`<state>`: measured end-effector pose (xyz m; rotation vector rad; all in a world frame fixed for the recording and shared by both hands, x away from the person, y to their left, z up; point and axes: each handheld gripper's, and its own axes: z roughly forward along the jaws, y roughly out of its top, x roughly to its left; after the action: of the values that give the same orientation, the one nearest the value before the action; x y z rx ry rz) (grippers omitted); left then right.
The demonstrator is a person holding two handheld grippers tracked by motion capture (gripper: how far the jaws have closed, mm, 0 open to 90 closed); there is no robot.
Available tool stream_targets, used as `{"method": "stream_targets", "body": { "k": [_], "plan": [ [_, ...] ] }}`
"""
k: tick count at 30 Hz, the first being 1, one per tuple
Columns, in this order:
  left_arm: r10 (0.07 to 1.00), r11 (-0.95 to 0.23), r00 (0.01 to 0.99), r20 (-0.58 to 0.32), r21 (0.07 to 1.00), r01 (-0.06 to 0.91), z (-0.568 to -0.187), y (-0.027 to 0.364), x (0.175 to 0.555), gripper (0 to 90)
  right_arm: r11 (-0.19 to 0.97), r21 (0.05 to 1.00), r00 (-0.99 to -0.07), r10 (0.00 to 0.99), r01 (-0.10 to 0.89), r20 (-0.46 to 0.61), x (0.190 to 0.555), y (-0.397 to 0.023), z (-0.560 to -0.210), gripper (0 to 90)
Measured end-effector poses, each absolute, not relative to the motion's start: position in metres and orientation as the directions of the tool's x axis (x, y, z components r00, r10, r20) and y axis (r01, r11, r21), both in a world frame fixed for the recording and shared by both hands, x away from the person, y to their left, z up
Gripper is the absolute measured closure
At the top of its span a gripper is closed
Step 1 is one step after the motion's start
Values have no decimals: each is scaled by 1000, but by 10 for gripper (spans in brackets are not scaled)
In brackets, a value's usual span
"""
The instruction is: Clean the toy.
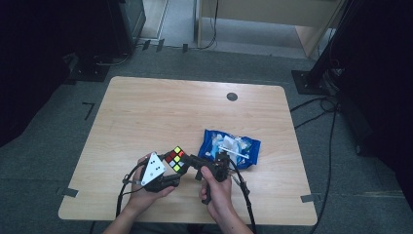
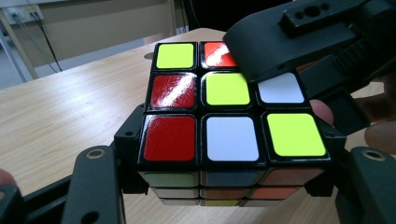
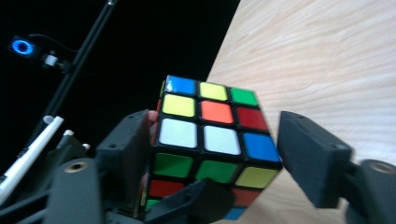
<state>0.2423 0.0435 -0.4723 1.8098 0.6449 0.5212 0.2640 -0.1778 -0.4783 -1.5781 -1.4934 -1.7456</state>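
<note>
A scrambled puzzle cube is held up just above the table's near edge, between my two hands. My left gripper, the one with the grey three-cornered plate, is shut on the cube, its jaws pressing on two opposite sides. The top face shows red, yellow and white tiles. My right gripper reaches in from the right, and one of its jaws lies over the far right corner of that face. In the right gripper view the cube sits between that gripper's jaws; the left jaw is against it, the right jaw a little apart.
A blue plastic bag with white items inside lies on the wooden table just beyond my right hand. A dark round grommet sits near the far edge. Cables trail from both grippers over the near edge.
</note>
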Motion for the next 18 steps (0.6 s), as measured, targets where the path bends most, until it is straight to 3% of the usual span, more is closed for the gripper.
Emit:
{"method": "stream_targets", "body": {
  "k": [4,7,10,12,14,18],
  "plan": [
    [644,-259,764,25,947,188,-473,44,243,338,-376,486,-335,401,789,853,261,-179,-475,338],
    [640,-263,768,12,943,204,-474,43,244,337,-317,601,-402,512,733,759,255,-174,-466,339],
    [632,-266,775,1,939,216,-475,42,246,336,-113,819,-530,711,563,462,242,-159,-453,347],
    [631,-255,776,2,945,205,-473,44,245,335,-6,887,-565,768,463,300,232,-149,-446,346],
    [629,-251,778,11,949,189,-470,47,244,340,-8,899,-580,761,439,290,231,-148,-443,345],
    [650,-234,760,-14,948,217,-469,54,249,341,-126,879,-602,684,459,413,240,-169,-437,331]
  ]
}}
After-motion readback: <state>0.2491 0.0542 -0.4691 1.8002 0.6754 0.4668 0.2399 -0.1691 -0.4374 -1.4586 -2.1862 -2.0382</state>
